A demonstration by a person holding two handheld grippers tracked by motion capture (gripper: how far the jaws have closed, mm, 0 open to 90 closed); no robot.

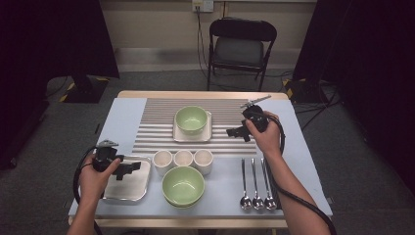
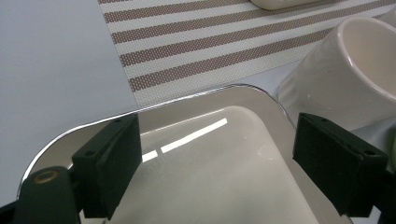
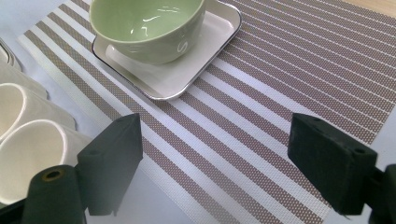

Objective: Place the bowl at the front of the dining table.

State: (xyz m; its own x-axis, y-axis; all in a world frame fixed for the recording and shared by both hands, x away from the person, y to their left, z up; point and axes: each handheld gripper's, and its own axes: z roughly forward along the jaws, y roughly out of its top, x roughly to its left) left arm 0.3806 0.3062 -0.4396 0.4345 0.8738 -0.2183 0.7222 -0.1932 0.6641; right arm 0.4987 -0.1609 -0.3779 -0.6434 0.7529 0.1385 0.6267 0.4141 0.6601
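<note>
— Where is my left hand-held gripper [image 1: 131,168] sitting?

— I see it over the steel tray [image 1: 128,192], which lies just left of the row of three white cups [image 1: 183,159]. Its jaws stand wide apart with nothing between them; in the left gripper view they hang above the tray's shiny surface [image 2: 219,154], and the nearest cup [image 2: 348,70] sits just beyond the tray's far right corner.

— And my right one?

— My right hand-held gripper [image 1: 236,132] hovers over the striped placemat [image 1: 156,125], to the right of the second tray [image 1: 178,137] that carries a green bowl [image 1: 191,119]. Jaws apart there as well, holding nothing. In the right gripper view that bowl [image 3: 147,25] sits on its tray [image 3: 205,56] ahead and to the left, with the mat [image 3: 280,79] beneath the jaws.

— Anything else close to the cups?

— Another green bowl [image 1: 183,185] sits just in front of them on the counter [image 1: 125,115], and three spoons [image 1: 256,186] lie side by side to their right.
</note>
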